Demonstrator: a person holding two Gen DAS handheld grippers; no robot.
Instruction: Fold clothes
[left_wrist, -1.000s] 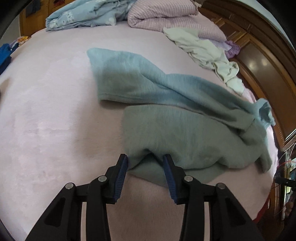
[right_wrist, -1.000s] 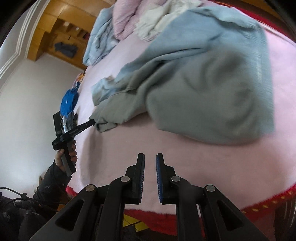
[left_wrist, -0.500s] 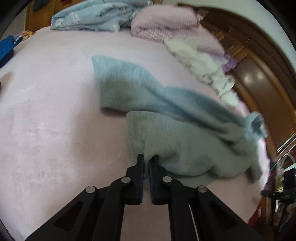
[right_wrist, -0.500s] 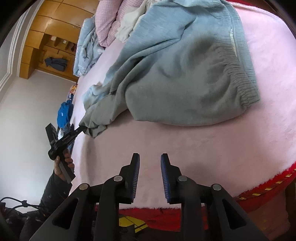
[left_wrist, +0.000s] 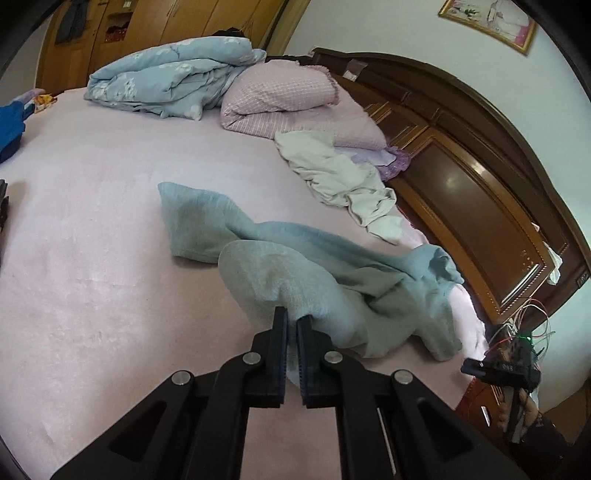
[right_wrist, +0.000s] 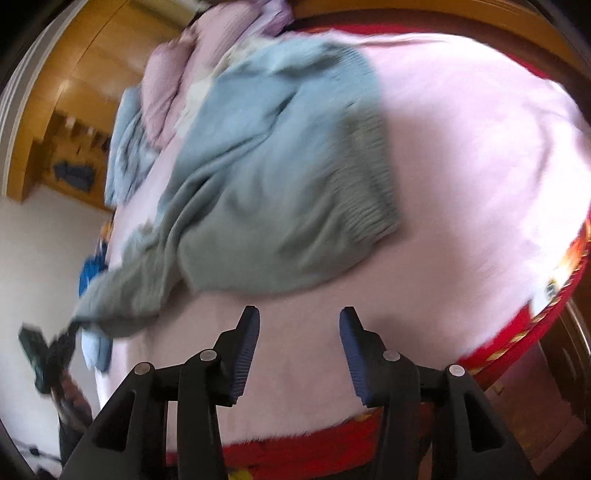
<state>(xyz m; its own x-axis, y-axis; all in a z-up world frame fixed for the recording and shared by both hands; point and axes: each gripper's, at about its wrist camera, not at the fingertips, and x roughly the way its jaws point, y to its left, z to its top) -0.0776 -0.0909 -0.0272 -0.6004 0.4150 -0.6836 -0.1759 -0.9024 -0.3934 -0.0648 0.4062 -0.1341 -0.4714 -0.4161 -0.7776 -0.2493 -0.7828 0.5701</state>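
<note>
A pink bed (left_wrist: 92, 258) fills the room, with a quilt (left_wrist: 173, 85) and pillow (left_wrist: 280, 92) far beyond the tongs. A teal garment (left_wrist: 295, 266) sprawls ahead of them. The left tongs (left_wrist: 291, 325) are clamped on its near edge, lifting it. The right tongs (right_wrist: 299, 325), just opening, stand apart over bare bed, nothing between them.

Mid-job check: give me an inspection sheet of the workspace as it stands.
Surface: pink bed cover, mostly bare.
Job's things: teal sweatpants, crumpled, one end lifted.
Clutter: blue duvet, pink pillows, white garment by the headboard.
Grippers: left gripper shut on the sweatpants; right gripper has just been opening, nothing between its fingers.
Cables: loose wires on the right gripper's body.
Surroundings: wooden wardrobe, framed picture.
</note>
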